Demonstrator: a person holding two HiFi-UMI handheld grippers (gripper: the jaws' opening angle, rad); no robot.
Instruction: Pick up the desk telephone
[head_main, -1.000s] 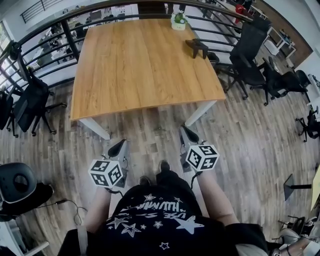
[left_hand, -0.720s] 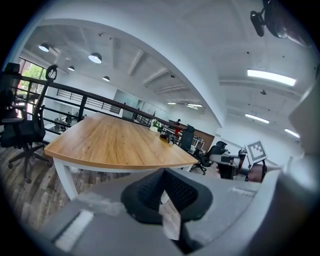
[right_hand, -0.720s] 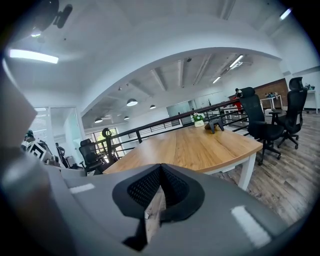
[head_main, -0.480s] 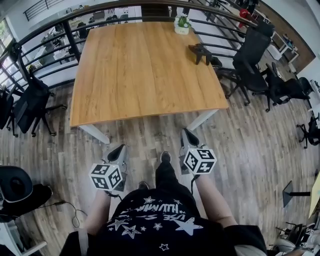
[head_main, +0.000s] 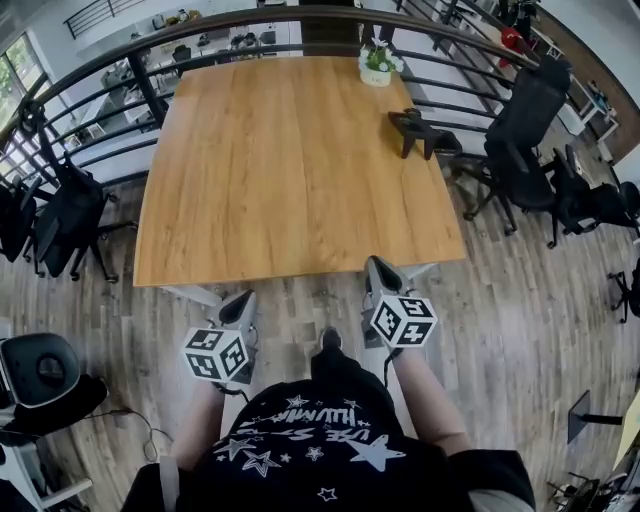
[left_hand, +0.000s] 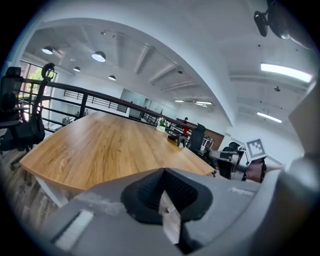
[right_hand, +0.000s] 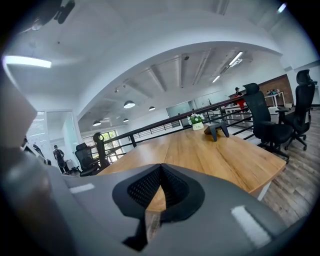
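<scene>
Looking at the desk telephone (head_main: 420, 130) first: it stands on the far right part of the wooden surface (head_main: 270, 180), close to the right edge, dark and low (I cannot make out its details from here). A small potted plant (head_main: 378, 67) sits beyond it at the far edge, apart from it. A dark railing (head_main: 130, 50) runs behind the surface, and black office chairs (head_main: 525, 125) stand on the plank floor (head_main: 520, 290) to the right. My two grippers hang at the near edge, well apart from the telephone. The left gripper (head_main: 238, 303) has its jaws pressed together on nothing. The right gripper (head_main: 381, 271) is likewise closed and empty, and both point toward the surface.
</scene>
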